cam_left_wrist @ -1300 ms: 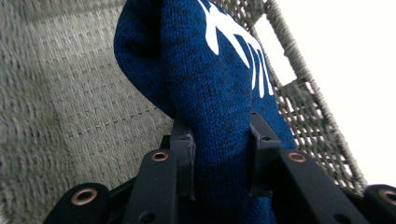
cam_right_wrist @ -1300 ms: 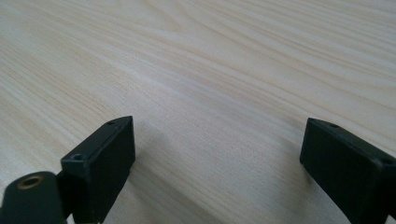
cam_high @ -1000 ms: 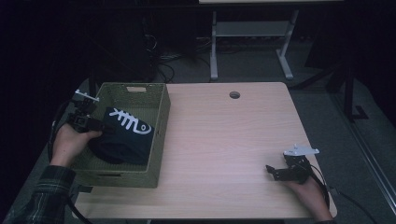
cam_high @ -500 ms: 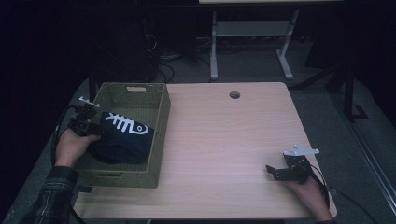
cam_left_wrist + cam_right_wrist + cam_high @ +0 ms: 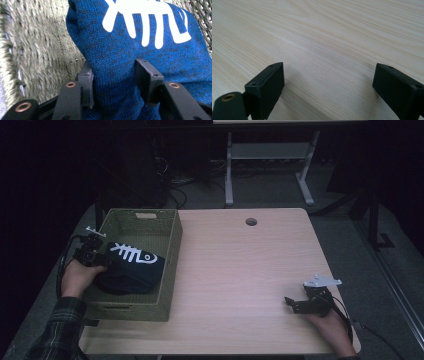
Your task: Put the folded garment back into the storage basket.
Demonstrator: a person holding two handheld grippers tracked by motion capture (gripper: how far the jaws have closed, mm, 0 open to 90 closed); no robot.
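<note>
A dark blue knitted garment [image 5: 131, 270] with a white fishbone print lies bundled in an olive woven basket [image 5: 172, 255] at the table's left. My left gripper [image 5: 102, 261] reaches over the basket's left wall and is shut on a thick fold of the garment's edge. In the left gripper view the cloth [image 5: 150, 37] bulges between both pads of that gripper [image 5: 113, 80], with the basket wall [image 5: 37, 45] behind it. My right gripper [image 5: 290, 304] rests on the table near the front right, open, with nothing between its jaws [image 5: 328, 80].
The light wooden table [image 5: 240, 270] has a round cable hole [image 5: 251, 221] near its far edge. Beyond the table stand a white metal frame [image 5: 270, 165] and cables on a dark floor. Bare wood [image 5: 324, 30] lies ahead of the right gripper.
The left hand and gripper have shifted slightly at the basket's left side, and the garment moved a little with them. The right gripper has stayed put.
</note>
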